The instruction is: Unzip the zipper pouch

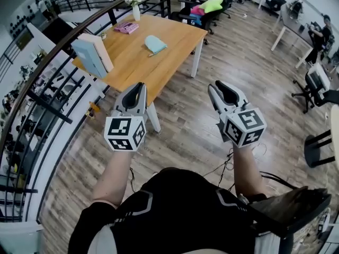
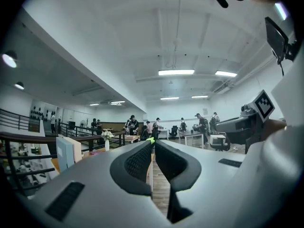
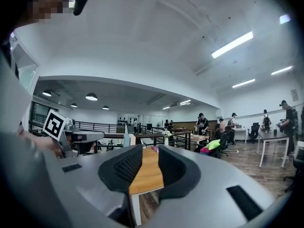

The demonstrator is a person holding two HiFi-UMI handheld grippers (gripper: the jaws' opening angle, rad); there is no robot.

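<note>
Step in hand: approach, with no contact made yet. The left gripper [image 1: 139,88] is held level, its jaws together on nothing. Ahead, well apart from both tools, the light-blue zipper pouch [image 1: 155,44] lies flat on the wooden table [image 1: 177,38]. The right gripper [image 1: 221,89] stands partly open and empty. The next move likely calls for closing on the table, pinning the pouch and pinching its pull. A black railing [image 1: 47,61] runs at left; the plank floor [image 1: 249,62] and an office chair [image 1: 316,86] lie to the right.

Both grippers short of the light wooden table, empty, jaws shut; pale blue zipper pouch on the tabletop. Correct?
Only the left gripper is shut. The right gripper has its jaws apart, nothing between them, per the right gripper view. Rest holds: both empty, short of the light wooden table, pale blue zipper pouch on it.
</note>
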